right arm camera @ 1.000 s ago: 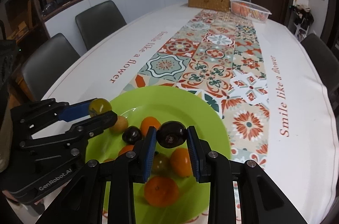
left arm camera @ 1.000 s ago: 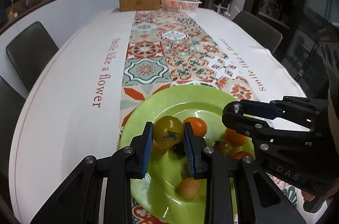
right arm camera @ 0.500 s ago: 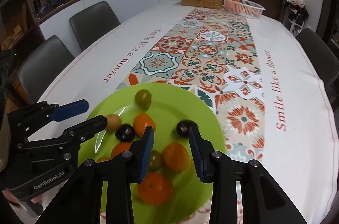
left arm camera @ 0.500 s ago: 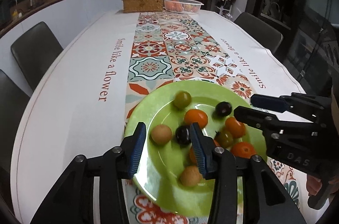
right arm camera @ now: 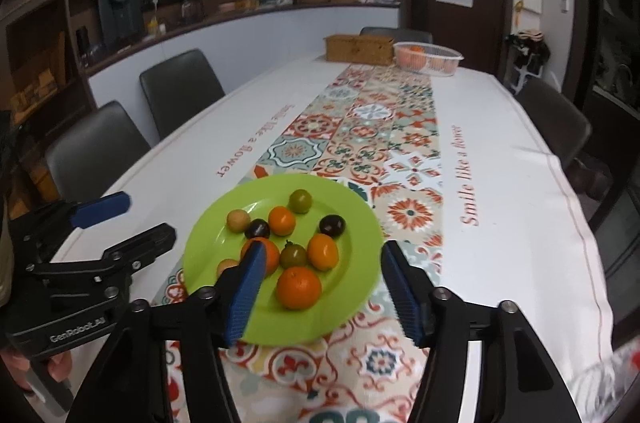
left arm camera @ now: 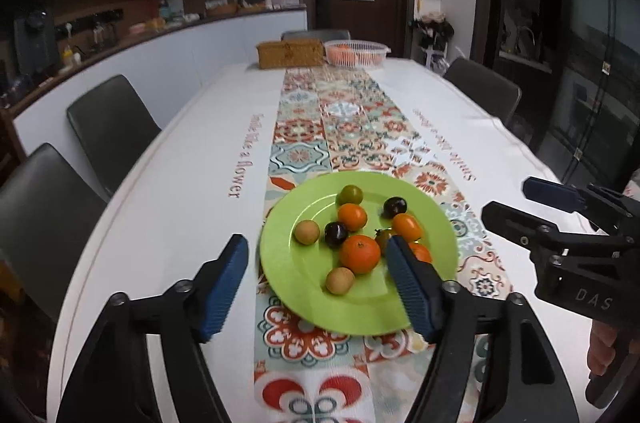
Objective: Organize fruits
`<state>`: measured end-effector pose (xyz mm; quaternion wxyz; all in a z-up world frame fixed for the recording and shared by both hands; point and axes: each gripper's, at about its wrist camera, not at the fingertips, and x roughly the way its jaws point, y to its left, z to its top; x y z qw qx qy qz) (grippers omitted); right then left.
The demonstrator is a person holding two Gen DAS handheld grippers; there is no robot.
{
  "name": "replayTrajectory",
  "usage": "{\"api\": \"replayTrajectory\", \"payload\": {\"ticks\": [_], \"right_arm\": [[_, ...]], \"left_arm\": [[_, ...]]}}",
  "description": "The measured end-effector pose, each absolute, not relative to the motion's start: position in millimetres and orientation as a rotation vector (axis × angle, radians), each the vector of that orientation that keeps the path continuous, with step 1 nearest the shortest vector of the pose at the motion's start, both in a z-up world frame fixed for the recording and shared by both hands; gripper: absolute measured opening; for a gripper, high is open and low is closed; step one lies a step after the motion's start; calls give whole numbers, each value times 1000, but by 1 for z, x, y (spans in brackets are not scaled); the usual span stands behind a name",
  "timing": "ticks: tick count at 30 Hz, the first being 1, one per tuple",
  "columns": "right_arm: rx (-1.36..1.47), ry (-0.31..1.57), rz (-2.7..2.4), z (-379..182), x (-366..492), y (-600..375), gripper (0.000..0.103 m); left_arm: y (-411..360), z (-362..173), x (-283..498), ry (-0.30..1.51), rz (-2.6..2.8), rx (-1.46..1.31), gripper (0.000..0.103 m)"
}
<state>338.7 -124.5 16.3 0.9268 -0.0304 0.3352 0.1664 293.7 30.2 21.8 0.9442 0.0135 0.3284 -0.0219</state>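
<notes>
Room: dining area; long table (left arm camera: 168, 223) under a white cloth with a tiled runner (left arm camera: 344, 127) down the middle, dark chairs along both sides.
Left tongs (left arm camera: 318, 283): released, jaws opening, nothing between the pads; they hang above the plate's near rim.
Right tongs (right arm camera: 320, 287): released, jaws opening, nothing gripped; they sit over the plate's near edge, and the big orange shows between the fingers, lying on the plate.
Green plate (left arm camera: 288, 279): on the runner, just ahead of both tongs; holds all the loose fruit.
Plate contents, left view: big orange (left arm camera: 360, 254) near centre; two tan round fruits at 9 and 7 o'clock; dark plum (left arm camera: 335, 234) beside the 9 o'clock one; green tomato (left arm camera: 349, 195) at 12; second dark plum (left arm camera: 395, 207) at 1; oval orange tomato (left arm camera: 407, 227) at 2.
Long axis: oval tomato runs roughly 10 to 4 o'clock; the rest look round.
White basket (left arm camera: 357, 53): far end of the table, orange fruit inside.
Wicker box (left arm camera: 289, 54): just left of the basket; contents cannot be seen.
</notes>
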Motion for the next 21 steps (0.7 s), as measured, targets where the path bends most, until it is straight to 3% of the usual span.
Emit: {"api": "replayTrajectory", "payload": {"ticks": [6, 21], "right_arm": [[-50, 604, 289, 36, 293, -141, 78], [-44, 526, 253, 57, 205, -169, 86]], "left_arm": [[21, 42, 251, 612, -45, 21, 89], [-1, 63, 164, 512, -18, 66, 103]]}}
